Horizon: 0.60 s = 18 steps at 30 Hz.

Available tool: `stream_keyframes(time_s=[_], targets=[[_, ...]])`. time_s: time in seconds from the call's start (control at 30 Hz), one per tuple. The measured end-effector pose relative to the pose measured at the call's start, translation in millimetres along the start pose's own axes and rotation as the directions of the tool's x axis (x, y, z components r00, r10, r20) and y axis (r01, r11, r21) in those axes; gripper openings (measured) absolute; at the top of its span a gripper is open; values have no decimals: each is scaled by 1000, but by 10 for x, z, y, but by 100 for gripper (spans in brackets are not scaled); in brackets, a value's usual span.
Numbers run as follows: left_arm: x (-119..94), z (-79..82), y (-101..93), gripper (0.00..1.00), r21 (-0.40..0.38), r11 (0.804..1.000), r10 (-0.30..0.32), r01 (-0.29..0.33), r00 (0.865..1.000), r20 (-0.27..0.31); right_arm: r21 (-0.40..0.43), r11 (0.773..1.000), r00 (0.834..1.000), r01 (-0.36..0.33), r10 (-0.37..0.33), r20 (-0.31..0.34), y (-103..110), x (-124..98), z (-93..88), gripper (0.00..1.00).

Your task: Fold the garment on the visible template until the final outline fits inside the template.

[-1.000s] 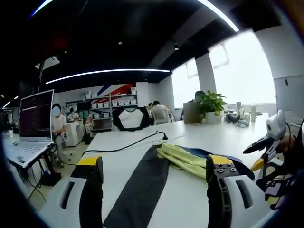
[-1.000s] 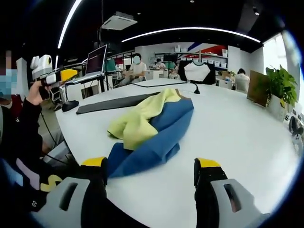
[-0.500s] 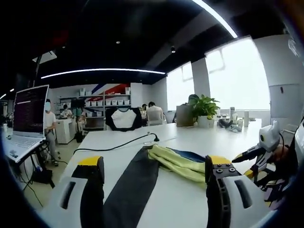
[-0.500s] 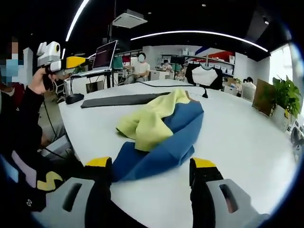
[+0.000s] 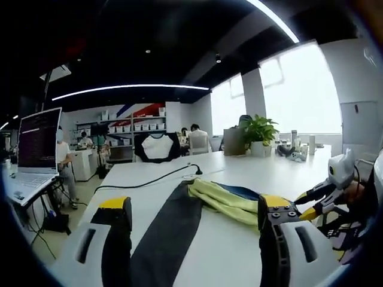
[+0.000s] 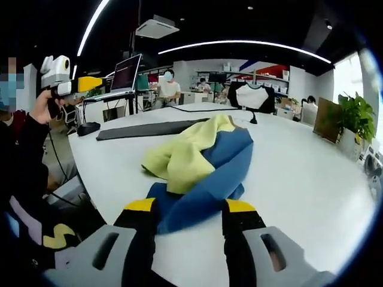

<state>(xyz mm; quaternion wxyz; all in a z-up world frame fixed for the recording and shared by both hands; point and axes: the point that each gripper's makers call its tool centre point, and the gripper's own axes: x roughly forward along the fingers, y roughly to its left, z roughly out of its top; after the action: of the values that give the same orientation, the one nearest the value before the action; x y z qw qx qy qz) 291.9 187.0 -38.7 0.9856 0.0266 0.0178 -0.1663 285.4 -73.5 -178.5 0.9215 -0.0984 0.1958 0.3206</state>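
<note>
A crumpled yellow and blue garment lies on the white table, partly over the end of a long dark template strip. My right gripper is open, its jaws narrowed, with the garment's blue edge lying between them at the near table edge. In the left gripper view, the garment sits beside the dark strip. My left gripper is open and empty, held above the table. It appears raised in a person's hand as the left gripper; the right gripper shows at the right.
An open laptop stands on a side desk, also seen as the laptop. A black cable runs across the far table. A potted plant and small items sit at the far right. A black mouse lies off the table's left.
My right gripper's jaws have narrowed and moved in around the garment's blue edge. The left gripper view has shifted slightly; the garment lies as before.
</note>
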Motion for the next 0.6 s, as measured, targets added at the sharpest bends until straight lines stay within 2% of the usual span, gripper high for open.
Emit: stream_keyframes(time_s=[0.1,0.17,0.23,0.33,0.47,0.53,0.6], targets=[[-19,3,22,91,-2,1000,1,-1,1000,-1,14,1000,1000,8,-9,23,-39,-5,27,28],[-38,-8,50,91,17,1000,11,-11,1000,-12,7,1000,1000,29,-29,11,-102,-23,11,23],[-64,-19,91,91,45,999,32,-31,999,-22,-23,998,998,60,-60,16,-169,-41,28,20],[-93,-6,134,91,37,999,39,-38,999,-13,-8,998,998,67,-67,12,-221,-45,17,18],[-102,-27,170,91,31,999,45,-44,999,-22,-37,994,995,101,-101,4,-241,-67,37,15],[-102,-34,174,91,31,999,45,-44,999,-23,-44,995,996,87,-87,7,-164,-62,64,16],[-99,-38,172,91,27,999,42,-41,999,-23,-10,999,999,35,-35,-8,-48,-27,40,16]])
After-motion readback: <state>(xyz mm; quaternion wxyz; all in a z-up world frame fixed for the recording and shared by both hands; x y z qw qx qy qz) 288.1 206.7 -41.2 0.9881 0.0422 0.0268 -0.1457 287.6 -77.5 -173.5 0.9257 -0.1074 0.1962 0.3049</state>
